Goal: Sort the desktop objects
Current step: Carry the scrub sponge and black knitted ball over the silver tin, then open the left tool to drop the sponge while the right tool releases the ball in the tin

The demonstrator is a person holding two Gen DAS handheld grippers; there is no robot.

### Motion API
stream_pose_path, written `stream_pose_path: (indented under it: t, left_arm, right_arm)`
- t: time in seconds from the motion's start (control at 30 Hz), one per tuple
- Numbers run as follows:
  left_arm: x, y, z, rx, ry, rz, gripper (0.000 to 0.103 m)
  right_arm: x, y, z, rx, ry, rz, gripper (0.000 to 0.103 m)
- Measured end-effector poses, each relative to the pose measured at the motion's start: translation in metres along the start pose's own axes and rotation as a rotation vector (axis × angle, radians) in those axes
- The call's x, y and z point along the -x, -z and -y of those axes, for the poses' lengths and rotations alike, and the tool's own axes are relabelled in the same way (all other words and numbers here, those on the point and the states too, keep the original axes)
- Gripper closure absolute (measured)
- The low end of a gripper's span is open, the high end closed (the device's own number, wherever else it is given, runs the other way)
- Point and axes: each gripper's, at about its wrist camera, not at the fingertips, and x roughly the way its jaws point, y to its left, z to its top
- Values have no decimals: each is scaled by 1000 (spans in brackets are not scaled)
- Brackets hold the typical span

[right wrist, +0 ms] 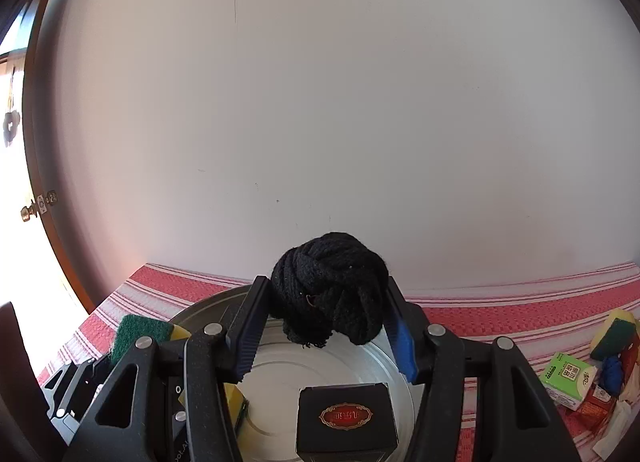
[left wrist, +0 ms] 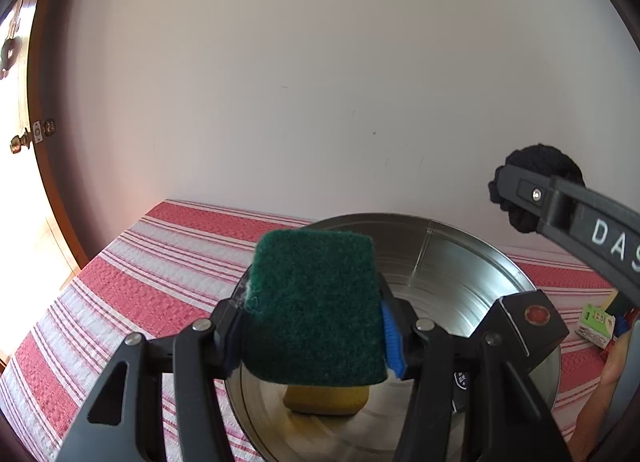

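A: How far along is the sorting?

B: Partly done, I'd judge. The metal pan [right wrist: 352,362] on the striped desk [left wrist: 160,262] already holds a black box [right wrist: 346,422] and a yellow sponge [left wrist: 326,398].

A: And the grippers?

B: Both loaded, held over the pan. The left gripper [left wrist: 314,326] has its jaws clamped on a green-faced sponge [left wrist: 316,302]; the right gripper [right wrist: 324,322] has its jaws clamped on a black rope ball [right wrist: 330,286].

A: What's left?

B: Dropping those two in, then the pile [right wrist: 592,374] at the desk's right: another sponge, a green packet, red wrappers, something blue.
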Motion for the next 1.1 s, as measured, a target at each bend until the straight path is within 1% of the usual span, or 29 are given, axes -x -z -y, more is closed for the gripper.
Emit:
stream_pose_path:
  t: [0.03,0.1,0.17,0.23,0.3,0.43,0.53,0.7,0.83,0.97,1.1]
  left_arm:
    - [-1,0,0,-1,1,-6,48]
    - [-7,1,-2,-5,-3,-10,48]
    - [-10,1,-3,-7,-8,-12,48]
    - [-10,1,-2,-5,-8,-14,48]
    - [-10,1,-1,-5,-8,-17,48]
    - [-13,2,-1,-7,-6,-30,48]
    - [-14,2,1,-11,3,-38,48]
    - [-20,4,5,-21,23,-66,48]
    - [-25,5,4,-21,25,-83,48]
    - [-29,6,3,-16,30,-98,48]
    - [-33,8,5,-26,29,-129,48]
  right_arm:
    - [-3,-2,-2,3,-1,-13,45]
    - [-31,-11,22,13,3,-36,45]
    - [-42,-16,27,21,9,-50,45]
    - [-48,-16,18,28,6,-63,45]
    - [-44,-14,28,28,1,-78,45]
    - [-53,-19,26,38,3,-104,45]
    - [-65,-21,21,64,21,-135,46]
    - [-97,-13,13,47,18,-203,46]
    - [-102,-11,17,27,12,-230,46]
    - [-109,-11,11,55,24,-237,46]
    - [-118,-10,7,57,20,-274,46]
